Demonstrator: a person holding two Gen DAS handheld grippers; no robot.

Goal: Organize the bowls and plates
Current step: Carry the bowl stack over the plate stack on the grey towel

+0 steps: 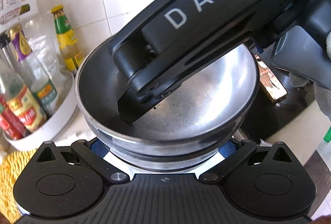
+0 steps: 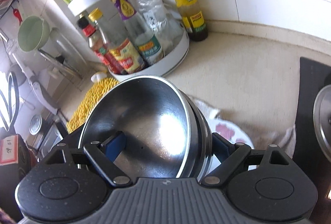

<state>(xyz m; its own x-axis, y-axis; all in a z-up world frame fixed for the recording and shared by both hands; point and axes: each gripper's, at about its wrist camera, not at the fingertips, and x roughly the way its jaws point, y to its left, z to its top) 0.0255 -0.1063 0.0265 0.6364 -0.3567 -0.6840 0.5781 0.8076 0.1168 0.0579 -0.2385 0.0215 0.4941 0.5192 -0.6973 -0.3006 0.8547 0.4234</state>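
A stack of nested steel bowls [image 1: 196, 116] [image 2: 157, 120] hangs tilted above the counter, held from two sides. My left gripper [image 1: 163, 148] is shut around the stack's lower part, with a blue pad on each side of the base. My right gripper [image 2: 167, 145] is shut on the stack's wall. One of its fingers [image 1: 136, 106] lies inside the top bowl, and the other presses the outside of the stack. In the left wrist view the right gripper's black body hides the far rim of the stack. Below the bowls, a plate [image 2: 231, 131] with red flowers lies on a pale cloth.
A white turntable rack [image 1: 51, 124] [image 2: 178, 54] full of sauce bottles stands by the tiled wall. Beside it is a green-labelled bottle [image 1: 66, 38] [image 2: 186, 0]. A yellow shaggy cloth [image 1: 10, 172] [image 2: 89, 104] lies near the rack. At the right is a black cooktop [image 2: 310, 100] with a steel lid [image 2: 322, 120].
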